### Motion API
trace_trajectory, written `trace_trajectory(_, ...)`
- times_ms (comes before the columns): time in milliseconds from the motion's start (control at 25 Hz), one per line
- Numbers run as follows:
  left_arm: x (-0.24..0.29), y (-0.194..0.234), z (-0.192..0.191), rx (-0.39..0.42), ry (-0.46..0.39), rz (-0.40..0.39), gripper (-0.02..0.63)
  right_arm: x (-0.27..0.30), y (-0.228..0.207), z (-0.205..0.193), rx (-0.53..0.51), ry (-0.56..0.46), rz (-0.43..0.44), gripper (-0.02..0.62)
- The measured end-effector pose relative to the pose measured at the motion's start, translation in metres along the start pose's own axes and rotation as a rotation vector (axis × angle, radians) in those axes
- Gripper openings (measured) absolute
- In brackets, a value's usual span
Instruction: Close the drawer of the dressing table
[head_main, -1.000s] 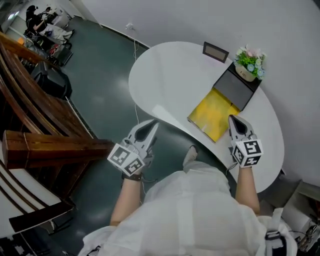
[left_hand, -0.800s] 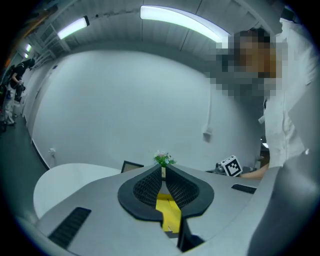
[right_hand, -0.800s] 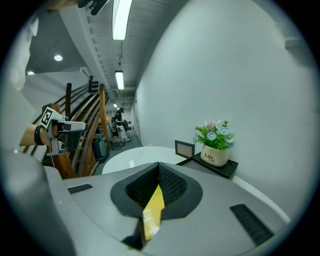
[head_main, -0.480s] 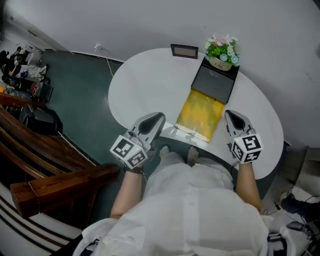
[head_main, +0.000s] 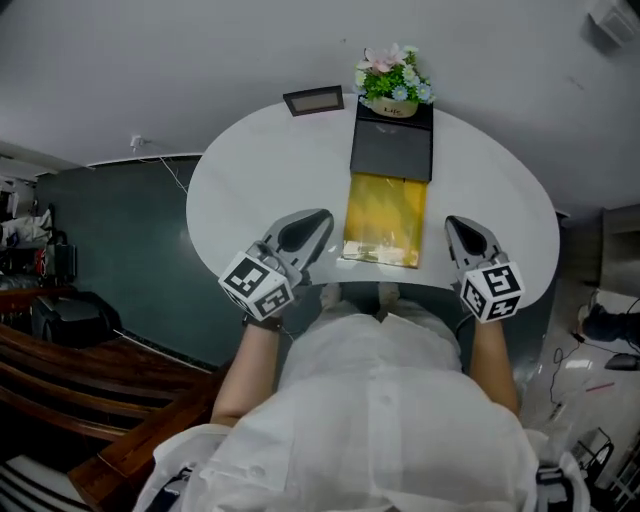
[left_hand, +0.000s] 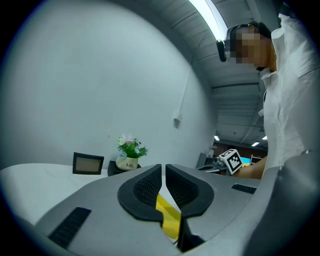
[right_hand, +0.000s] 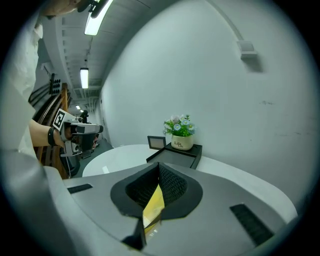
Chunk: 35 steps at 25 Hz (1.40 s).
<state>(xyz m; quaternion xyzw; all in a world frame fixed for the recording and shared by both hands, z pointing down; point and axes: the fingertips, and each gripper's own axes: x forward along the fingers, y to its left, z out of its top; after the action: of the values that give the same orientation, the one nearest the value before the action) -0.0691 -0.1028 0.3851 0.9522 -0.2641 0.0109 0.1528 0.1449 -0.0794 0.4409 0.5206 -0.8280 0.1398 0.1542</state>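
Between the two grippers: a glossy yellow drawer (head_main: 383, 220) stands pulled out on the white oval dressing table (head_main: 250, 185).
Left gripper (head_main: 318, 222) and right gripper (head_main: 455, 228), jaws closed on nothing, flank its near front edge, about equally close. Its long axis runs straight away from the person into the black box cabinet (head_main: 392, 152); closing it likely means pushing that way.

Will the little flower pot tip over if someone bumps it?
Probably not easily: the flower pot looks squat and wide-bottomed. It is likely light, so a hard shove could slide it along the black box it stands on.
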Motion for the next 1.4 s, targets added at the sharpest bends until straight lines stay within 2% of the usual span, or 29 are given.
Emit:
trace_trajectory(320,0.005,0.016,-0.02,-0.021,0.062,-0.106,0.032,0.007,0.016,-0.007,0.025,0.026,-0.055,0.009)
trace_trajectory(560,0.008,0.02,-0.036,-0.035,0.098,-0.144,0.032,0.015,0.027,-0.019,-0.017,0.086,-0.022,0.009)
trace_trajectory(840,0.015,0.018,-0.055,-0.037,0.149,-0.191,0.034,0.033,0.059,-0.05,-0.211,0.255,0.134,0.011)
trace_trajectory(1040,0.014,0.018,-0.057,-0.048,0.142,-0.188,0.034,0.04,0.084,-0.078,-0.323,0.394,0.275,0.06)
trace_trajectory(1400,0.011,0.019,-0.055,-0.057,0.11,-0.161,0.034,0.04,0.108,-0.124,-0.548,0.607,0.452,0.069)
